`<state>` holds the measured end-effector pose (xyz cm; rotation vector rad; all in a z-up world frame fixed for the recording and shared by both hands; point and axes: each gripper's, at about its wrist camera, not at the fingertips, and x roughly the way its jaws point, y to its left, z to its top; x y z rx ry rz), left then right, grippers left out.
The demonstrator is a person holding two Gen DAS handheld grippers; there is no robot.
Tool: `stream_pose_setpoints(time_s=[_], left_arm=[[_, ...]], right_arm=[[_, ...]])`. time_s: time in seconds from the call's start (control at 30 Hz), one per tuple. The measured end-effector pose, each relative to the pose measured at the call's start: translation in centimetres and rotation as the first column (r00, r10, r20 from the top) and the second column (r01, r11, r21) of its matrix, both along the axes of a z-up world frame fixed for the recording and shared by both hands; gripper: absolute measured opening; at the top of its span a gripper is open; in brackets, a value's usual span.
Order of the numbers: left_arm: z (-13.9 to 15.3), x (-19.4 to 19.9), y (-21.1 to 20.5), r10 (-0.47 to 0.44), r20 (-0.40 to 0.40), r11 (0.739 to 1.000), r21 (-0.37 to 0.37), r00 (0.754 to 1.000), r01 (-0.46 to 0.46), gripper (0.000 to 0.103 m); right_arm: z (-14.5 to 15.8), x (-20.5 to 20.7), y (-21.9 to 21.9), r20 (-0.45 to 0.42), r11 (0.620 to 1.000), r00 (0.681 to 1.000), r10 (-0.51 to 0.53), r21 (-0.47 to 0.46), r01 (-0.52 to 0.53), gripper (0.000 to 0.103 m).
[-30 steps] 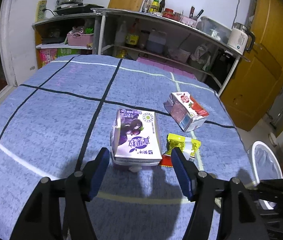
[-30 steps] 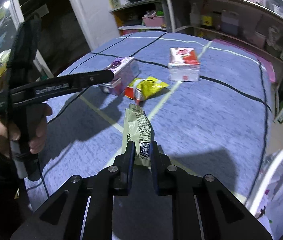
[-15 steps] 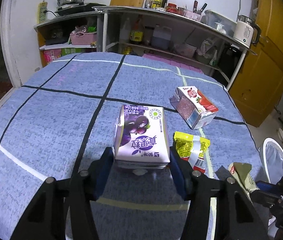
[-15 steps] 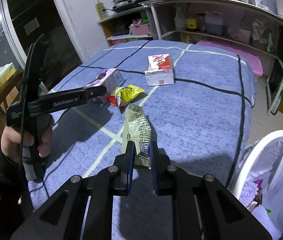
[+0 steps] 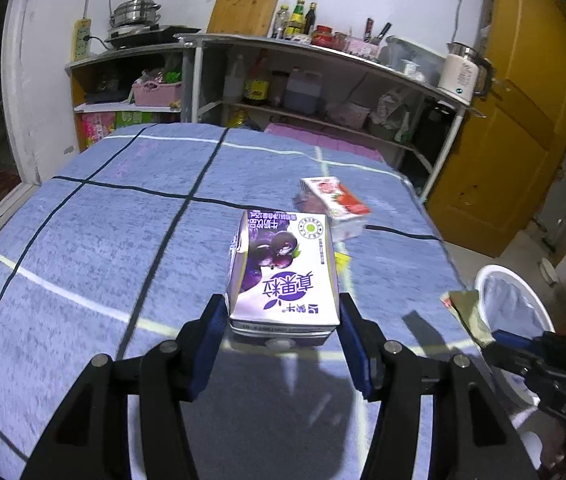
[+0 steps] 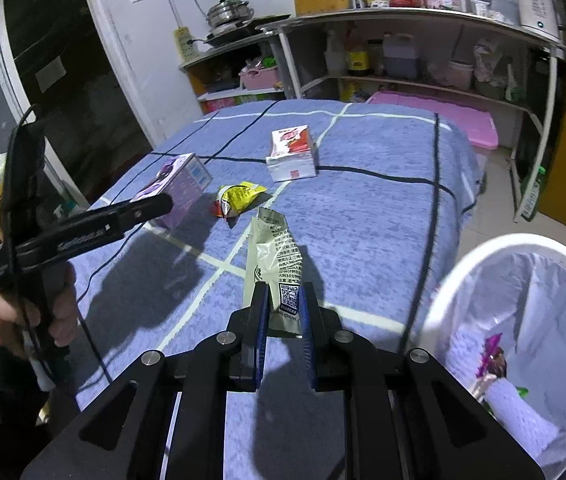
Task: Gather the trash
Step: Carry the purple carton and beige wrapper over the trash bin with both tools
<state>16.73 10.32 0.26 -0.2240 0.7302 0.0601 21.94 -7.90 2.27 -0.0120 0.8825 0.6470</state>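
Note:
My left gripper (image 5: pixel 283 320) is shut on the purple drink carton (image 5: pixel 283 272) and holds it above the blue tablecloth (image 5: pixel 123 240). The carton also shows in the right wrist view (image 6: pixel 179 184). My right gripper (image 6: pixel 283 304) is shut on a pale green wrapper (image 6: pixel 273 252), held over the table's near edge beside the white trash bin (image 6: pixel 523 320). A red strawberry carton (image 6: pixel 293 152) and a yellow-red snack wrapper (image 6: pixel 237 196) lie on the table. The bin also shows in the left wrist view (image 5: pixel 511 300).
Metal shelves (image 5: pixel 323 92) with bottles, a kettle and tubs stand behind the table. A yellow door (image 5: pixel 523 120) is at the right. The bin holds a liner and some trash (image 6: pixel 491 356). A pink mat (image 6: pixel 435 116) lies beyond the table.
My left gripper closed on the purple carton and lifted it off the table. My right gripper carried the green wrapper right, closer to the bin.

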Motion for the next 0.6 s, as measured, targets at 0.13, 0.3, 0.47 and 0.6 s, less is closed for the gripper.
stream_pose_setpoints(time_s=[0.13, 0.3, 0.47, 0.6], left_arm=[[0.8, -1.3, -1.7, -0.032, 0.015, 0.999, -0.008, 0.999, 0.032, 0.057], [1.4, -2.8, -3.9, -0.076, 0.024, 0.997, -0.016, 0.997, 0.077, 0.057], [1.7, -4.0, -6.3, -0.123, 0.029, 0.992, -0.021, 0.992, 0.124, 0.057], [2.0, -4.7, -8.0, -0.156, 0.035, 0.987, -0.028, 0.987, 0.157, 0.057]], right_arm=[[0.7, -1.2, -1.3, 0.014, 1.0, 1.0, -0.026, 0.008, 0.025, 0.016], [1.3, -2.7, -3.1, 0.023, 0.998, 0.998, -0.062, 0.018, 0.062, 0.016], [1.8, -4.1, -5.0, 0.032, 0.995, 0.995, -0.094, 0.023, 0.093, 0.016], [2.2, -4.9, -6.4, 0.037, 0.992, 0.992, -0.121, 0.027, 0.12, 0.016]])
